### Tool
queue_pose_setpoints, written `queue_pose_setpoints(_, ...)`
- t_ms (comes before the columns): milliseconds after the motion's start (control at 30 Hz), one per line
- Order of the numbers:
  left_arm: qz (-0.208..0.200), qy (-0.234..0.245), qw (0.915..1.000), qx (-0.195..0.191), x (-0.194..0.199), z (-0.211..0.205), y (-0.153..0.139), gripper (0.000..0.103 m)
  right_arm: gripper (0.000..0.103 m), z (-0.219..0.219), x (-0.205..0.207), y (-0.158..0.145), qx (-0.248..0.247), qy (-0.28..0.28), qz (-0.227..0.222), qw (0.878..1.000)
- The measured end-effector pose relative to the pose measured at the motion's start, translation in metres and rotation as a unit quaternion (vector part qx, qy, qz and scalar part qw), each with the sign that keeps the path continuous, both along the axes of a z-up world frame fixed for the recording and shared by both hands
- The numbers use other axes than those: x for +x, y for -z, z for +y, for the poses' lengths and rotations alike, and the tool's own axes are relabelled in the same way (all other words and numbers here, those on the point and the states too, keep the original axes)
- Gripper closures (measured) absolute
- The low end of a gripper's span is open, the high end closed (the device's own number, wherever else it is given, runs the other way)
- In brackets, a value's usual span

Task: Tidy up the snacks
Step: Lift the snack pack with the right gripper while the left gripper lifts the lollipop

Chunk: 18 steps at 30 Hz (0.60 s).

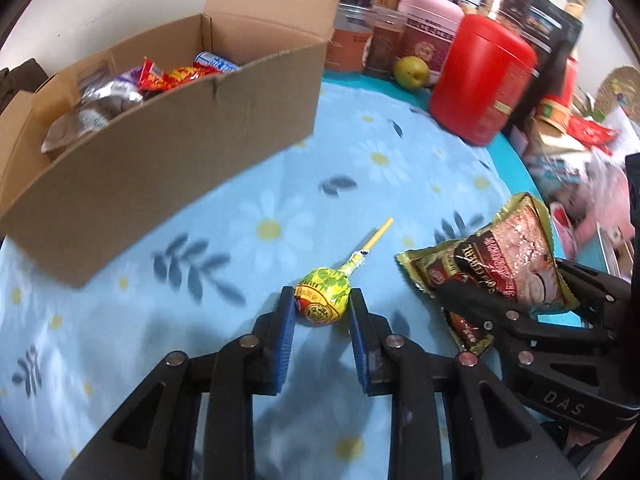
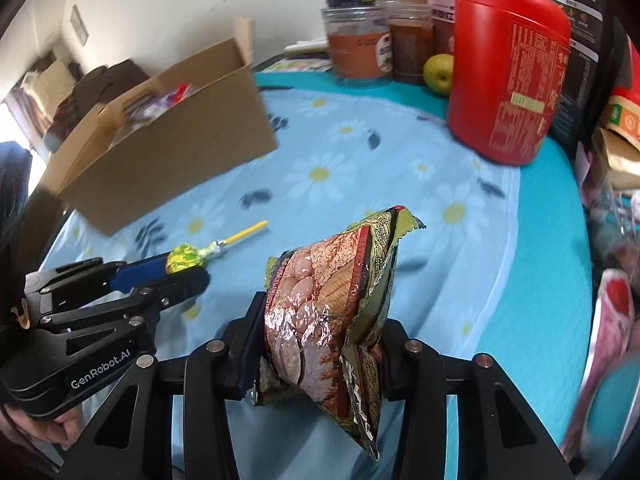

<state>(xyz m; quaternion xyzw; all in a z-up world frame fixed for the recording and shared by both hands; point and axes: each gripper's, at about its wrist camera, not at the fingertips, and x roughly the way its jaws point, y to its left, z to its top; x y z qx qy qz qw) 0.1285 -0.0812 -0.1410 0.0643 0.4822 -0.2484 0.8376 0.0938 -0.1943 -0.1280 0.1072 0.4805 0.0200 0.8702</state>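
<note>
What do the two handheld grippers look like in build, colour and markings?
Both are black plastic linkage frames with silver rivet pins. The left gripper has blue ribbed pads on its fingers and white "GenRobot.AI" lettering on its side. The right gripper shows embossed "DAS" lettering.

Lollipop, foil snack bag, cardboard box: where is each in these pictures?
lollipop (image 1: 322, 300), left wrist view, on its yellow wrapped head.
foil snack bag (image 2: 324, 304), right wrist view, on its crinkled front.
cardboard box (image 1: 160, 152), left wrist view, on its near wall.
</note>
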Motion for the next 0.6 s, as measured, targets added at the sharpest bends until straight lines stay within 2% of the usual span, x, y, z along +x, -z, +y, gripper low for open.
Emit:
queue_pose_setpoints(267, 0.013, -0.009, 0.9999, 0.005, -0.045, 0.031, -0.002, 0.077, 0.058, 0.025, -0.034, -0.002, 0.008, -0.035, 0.008, 0.999)
queue_pose_setpoints(600, 0.031, -0.029, 0.9991, -0.007, -0.080, 0.072, -0.002, 0.077, 0.058, 0.047, -0.070, -0.001, 0.052, -0.084, 0.024, 0.995)
